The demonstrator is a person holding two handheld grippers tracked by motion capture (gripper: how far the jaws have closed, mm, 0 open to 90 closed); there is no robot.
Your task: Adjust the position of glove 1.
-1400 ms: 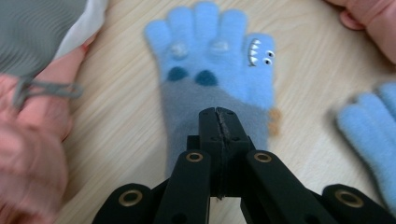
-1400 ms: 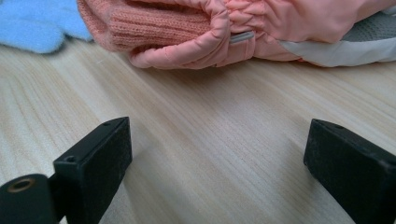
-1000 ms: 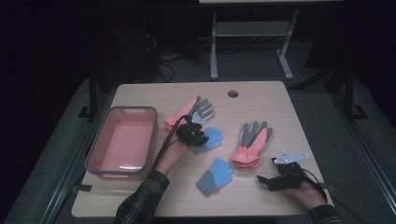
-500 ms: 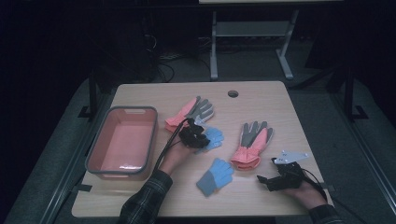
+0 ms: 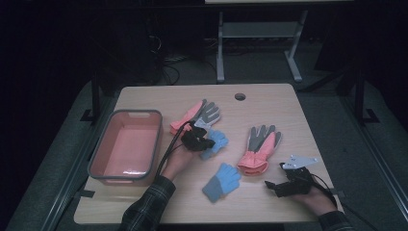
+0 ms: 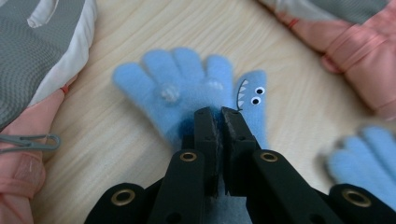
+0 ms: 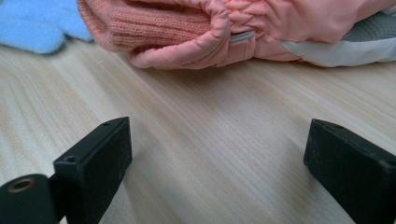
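While over mid-table, left gripper [image 6: 215, 112] just pinched shut on blue shark glove [image 6: 187, 88]; right gripper [image 7: 217, 154] gaping, near right, beside pink glove [image 7: 205, 32].

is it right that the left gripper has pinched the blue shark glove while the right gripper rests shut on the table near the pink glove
Not quite. The right gripper is open: the right gripper view shows its jaws wide apart over bare table, near the pink glove. The left gripper has indeed just closed on the blue shark glove.
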